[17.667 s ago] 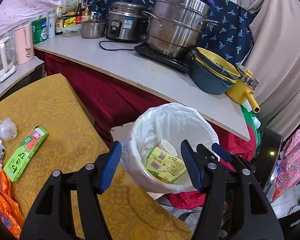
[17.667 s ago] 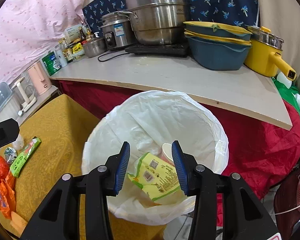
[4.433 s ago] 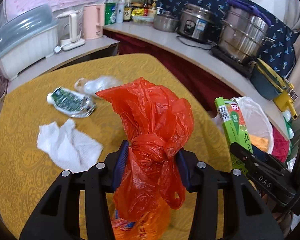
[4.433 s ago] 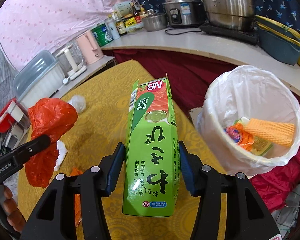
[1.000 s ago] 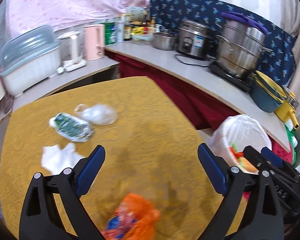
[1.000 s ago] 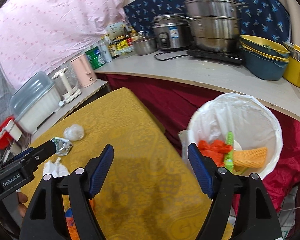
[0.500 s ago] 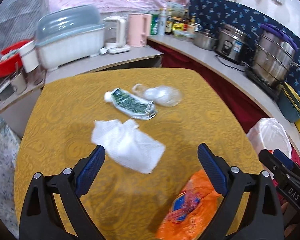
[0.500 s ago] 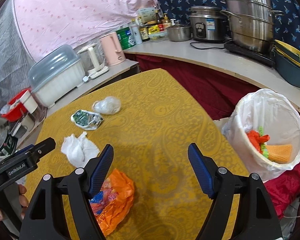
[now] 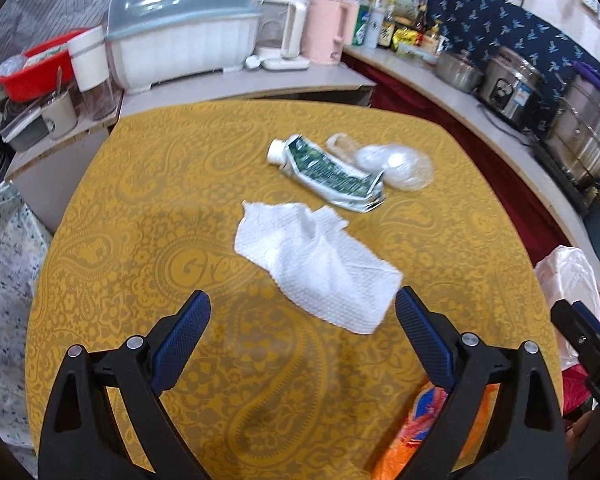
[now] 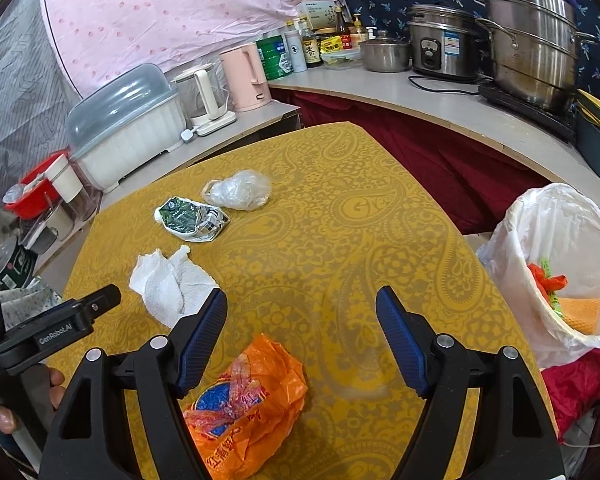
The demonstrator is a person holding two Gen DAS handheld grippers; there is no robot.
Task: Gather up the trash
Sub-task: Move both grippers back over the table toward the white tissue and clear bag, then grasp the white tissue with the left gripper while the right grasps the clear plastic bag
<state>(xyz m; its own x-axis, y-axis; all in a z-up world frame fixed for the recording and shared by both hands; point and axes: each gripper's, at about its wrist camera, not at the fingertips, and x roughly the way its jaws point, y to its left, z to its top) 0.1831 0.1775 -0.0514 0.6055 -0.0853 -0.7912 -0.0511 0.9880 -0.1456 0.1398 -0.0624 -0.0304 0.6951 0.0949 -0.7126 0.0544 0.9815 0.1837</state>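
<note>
While empty, both hand-held grippers (image 9: 302,320) (image 10: 302,334) agape.

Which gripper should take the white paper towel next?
Left. The left gripper is open with the paper towel straight ahead; the right gripper faces the orange bag.

right tool (image 10: 301,316) spread wide above orange bag (image 10: 252,404), white-lined bin (image 10: 556,216) beside

Both the left tool (image 9: 302,330) and right tool (image 10: 302,330) angle downward, jaws wide apart, gripping nothing
</note>
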